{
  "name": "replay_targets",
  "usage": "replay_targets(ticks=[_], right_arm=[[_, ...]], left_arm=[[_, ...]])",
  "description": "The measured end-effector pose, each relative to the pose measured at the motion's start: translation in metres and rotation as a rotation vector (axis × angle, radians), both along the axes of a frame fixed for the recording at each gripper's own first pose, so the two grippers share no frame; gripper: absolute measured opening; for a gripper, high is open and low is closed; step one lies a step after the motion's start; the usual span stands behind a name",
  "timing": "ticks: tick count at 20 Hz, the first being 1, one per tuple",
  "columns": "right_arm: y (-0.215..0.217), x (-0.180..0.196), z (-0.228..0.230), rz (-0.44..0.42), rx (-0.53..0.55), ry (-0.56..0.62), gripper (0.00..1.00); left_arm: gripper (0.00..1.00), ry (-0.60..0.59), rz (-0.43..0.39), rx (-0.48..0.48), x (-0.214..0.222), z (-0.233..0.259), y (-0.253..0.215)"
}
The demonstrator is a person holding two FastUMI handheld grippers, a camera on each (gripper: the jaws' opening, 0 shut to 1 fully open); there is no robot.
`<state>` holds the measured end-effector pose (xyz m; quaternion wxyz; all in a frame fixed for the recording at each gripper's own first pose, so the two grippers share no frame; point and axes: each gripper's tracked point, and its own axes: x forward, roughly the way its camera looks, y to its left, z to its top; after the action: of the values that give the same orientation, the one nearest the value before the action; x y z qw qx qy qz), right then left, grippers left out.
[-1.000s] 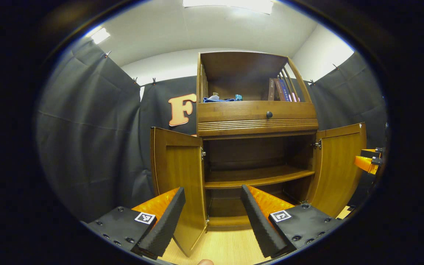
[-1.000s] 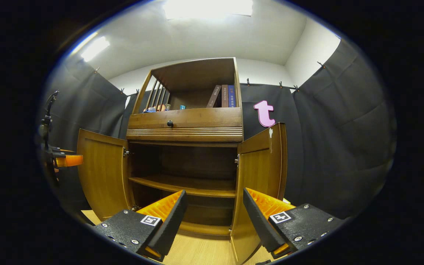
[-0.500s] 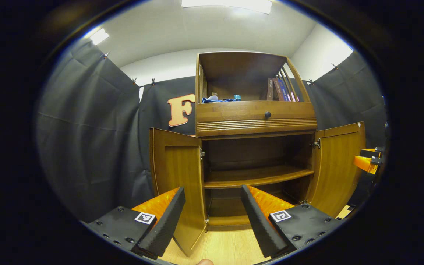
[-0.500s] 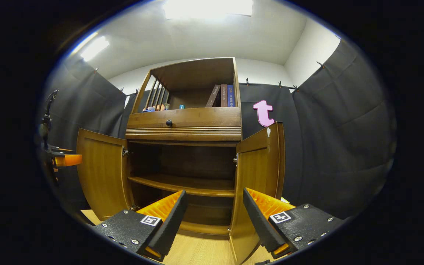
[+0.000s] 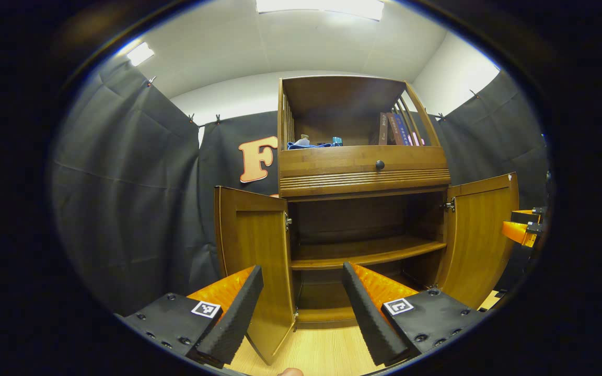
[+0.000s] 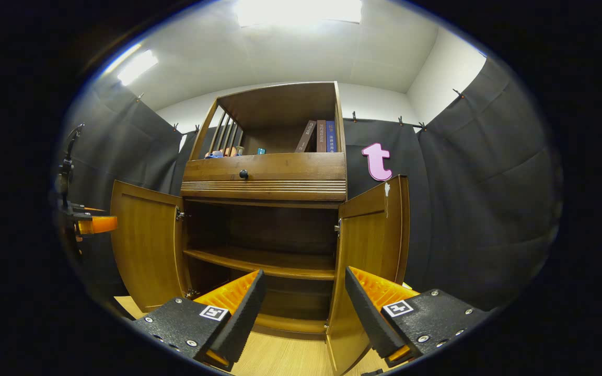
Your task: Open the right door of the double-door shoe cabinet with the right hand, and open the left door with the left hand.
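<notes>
Now both doors of the shoe cabinet (image 5: 363, 172) stand swung wide, left door (image 5: 253, 250) and right door (image 6: 369, 245). Your left gripper (image 5: 301, 303) and right gripper (image 6: 303, 305) are spread, holding nothing. Withdraw carefully: a stray finger could nudge a door shut.

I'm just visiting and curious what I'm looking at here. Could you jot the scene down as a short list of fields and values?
Furniture: wooden shoe cabinet
Left door: swung open
Right door: swung open
Inside: shelf, nothing visible on it
Above doors: drawer knob
Top shelf: books
Left gripper: open, holding nothing, apart from the door
Right gripper: open, holding nothing
Task state: both doors look open
</notes>
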<state>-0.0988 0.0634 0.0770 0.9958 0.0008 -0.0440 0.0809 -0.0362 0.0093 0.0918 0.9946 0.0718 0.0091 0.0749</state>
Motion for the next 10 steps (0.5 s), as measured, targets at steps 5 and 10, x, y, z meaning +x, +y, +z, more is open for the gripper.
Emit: replay_targets(ticks=[5, 10], right_arm=[[0.0009, -0.0002, -0.0019, 0.001, -0.003, 0.002, 0.92], [0.0002, -0.0022, -0.0008, 0.000, -0.003, -0.004, 0.92]], left_arm=[[0.99, -0.002, 0.001, -0.010, -0.0006, -0.0009, 0.0014], [0.99, -0.003, -0.002, -0.010, -0.0011, 0.0001, 0.0005]])
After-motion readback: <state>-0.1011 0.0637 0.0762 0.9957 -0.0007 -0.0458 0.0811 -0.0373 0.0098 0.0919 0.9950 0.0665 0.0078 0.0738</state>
